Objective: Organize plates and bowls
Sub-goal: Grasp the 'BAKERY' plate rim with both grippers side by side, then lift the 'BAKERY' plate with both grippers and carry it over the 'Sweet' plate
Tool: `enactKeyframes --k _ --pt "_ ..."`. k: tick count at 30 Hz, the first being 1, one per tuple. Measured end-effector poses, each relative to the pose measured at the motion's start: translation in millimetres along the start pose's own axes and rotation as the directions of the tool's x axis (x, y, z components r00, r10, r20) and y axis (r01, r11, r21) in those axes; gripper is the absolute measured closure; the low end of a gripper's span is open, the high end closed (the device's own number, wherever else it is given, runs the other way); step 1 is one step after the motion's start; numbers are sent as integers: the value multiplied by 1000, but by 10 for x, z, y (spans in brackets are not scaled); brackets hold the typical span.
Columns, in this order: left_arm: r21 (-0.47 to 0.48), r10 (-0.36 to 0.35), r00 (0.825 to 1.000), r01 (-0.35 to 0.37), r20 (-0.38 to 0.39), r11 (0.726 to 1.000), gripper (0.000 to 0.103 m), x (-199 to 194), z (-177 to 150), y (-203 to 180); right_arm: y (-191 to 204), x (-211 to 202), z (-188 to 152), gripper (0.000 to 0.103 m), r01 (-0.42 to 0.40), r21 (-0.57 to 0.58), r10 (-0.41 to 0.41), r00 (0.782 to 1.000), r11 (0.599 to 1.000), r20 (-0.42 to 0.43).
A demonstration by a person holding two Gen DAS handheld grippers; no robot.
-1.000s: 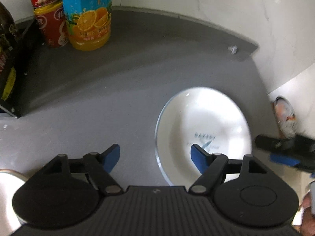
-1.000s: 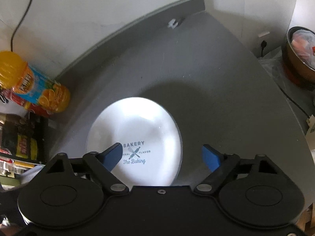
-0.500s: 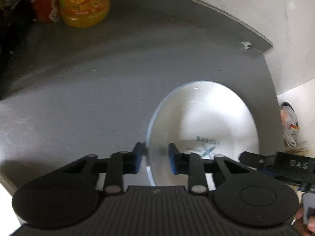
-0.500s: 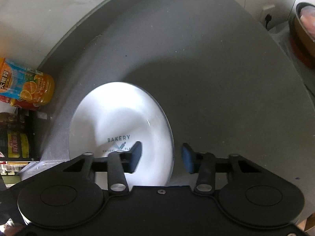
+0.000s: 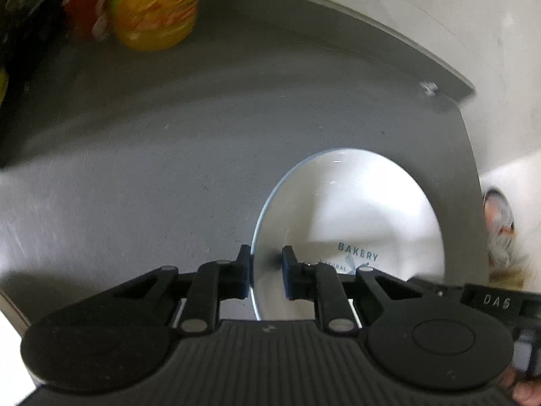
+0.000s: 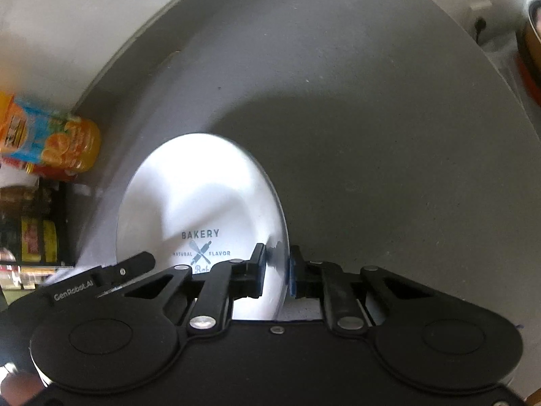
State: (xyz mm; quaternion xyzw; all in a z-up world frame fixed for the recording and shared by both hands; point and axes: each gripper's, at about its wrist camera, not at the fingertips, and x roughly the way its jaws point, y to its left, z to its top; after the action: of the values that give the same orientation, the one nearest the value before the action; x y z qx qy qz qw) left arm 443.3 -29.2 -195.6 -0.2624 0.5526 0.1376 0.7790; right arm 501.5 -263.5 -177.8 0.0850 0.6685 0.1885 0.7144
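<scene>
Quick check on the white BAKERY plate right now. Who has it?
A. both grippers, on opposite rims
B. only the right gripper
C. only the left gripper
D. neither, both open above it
A: the left gripper pinches the plate at one rim, the right gripper at the opposite rim.

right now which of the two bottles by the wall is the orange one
The orange juice bottle with orange slices on its label; the red-labelled bottle stands just left of it in the left wrist view.
</scene>
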Motion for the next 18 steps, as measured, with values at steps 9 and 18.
enactKeyframes --k 9,18 --pt "-42 -41 999 41 16 998 91 -155 57 138 29 -218 -89 95 -55 -21 56 995 998 81" --pt "-63 -79 995 82 54 995 93 -448 75 398 243 -364 -214 95 -76 -46 82 988 996 133"
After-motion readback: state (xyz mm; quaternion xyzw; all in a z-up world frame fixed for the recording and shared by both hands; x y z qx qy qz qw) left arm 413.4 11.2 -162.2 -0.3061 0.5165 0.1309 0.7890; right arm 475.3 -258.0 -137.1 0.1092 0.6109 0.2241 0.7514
